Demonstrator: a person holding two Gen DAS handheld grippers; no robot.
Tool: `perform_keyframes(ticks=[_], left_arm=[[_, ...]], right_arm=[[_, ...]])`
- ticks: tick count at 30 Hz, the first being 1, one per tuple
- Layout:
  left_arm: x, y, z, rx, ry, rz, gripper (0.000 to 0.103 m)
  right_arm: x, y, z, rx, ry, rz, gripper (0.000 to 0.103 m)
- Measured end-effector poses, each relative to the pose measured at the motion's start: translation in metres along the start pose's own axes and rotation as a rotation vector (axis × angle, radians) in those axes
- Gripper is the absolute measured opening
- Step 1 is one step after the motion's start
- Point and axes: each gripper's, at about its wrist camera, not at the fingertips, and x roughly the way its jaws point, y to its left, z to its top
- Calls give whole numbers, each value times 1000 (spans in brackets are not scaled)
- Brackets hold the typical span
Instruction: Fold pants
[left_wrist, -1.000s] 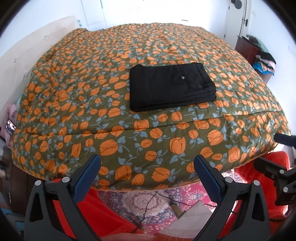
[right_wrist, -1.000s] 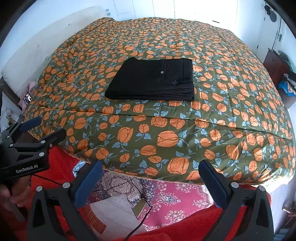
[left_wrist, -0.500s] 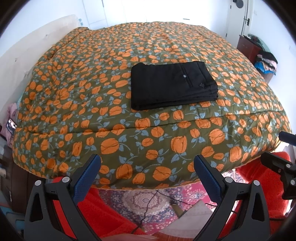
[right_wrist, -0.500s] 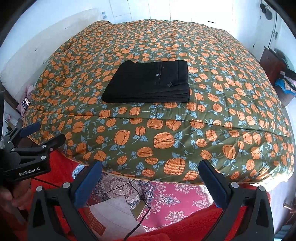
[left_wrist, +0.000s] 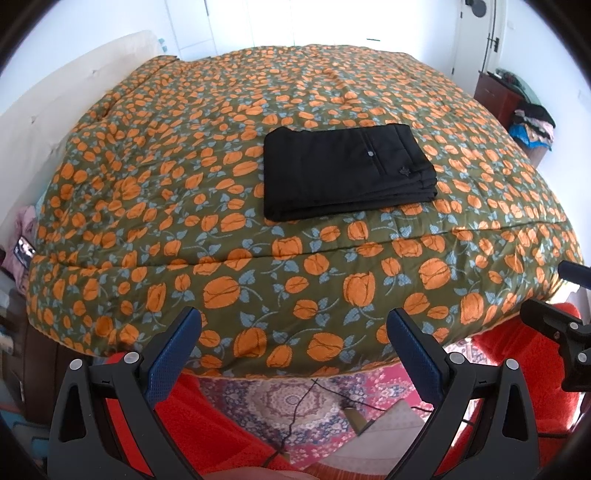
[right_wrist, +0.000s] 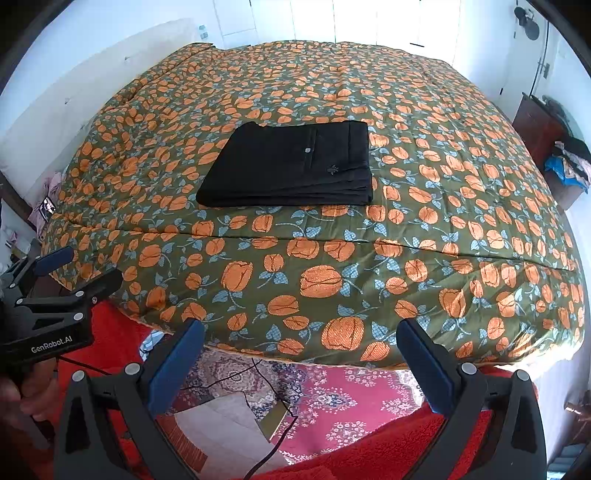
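Note:
Black pants lie folded into a neat rectangle on the bed, a small button showing on top. My left gripper hangs open off the near edge of the bed, well short of the pants, nothing between its blue-padded fingers. My right gripper is open too, held back from the bed's edge over the floor. The left gripper also shows at the left rim of the right wrist view, a hand below it. The right gripper shows at the right rim of the left wrist view.
The bed wears a green quilt with orange flowers. A patterned pink rug with a black cable lies below the grippers. Red fabric is at the bottom. A dark cabinet with piled clothes stands at far right.
Both grippers have drawn slightly back and risen, so the folded pants sit a little lower and farther in view. The pants themselves have not moved.

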Motion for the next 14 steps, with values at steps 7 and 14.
perform_keyframes(ticks=[7, 14], left_arm=[[1, 2, -1, -1, 2, 6, 101], [0, 0, -2, 3, -14, 33, 101]], right_arm=[[4, -1, -1, 5, 7, 2, 103], [4, -1, -2, 10, 6, 8, 103]])
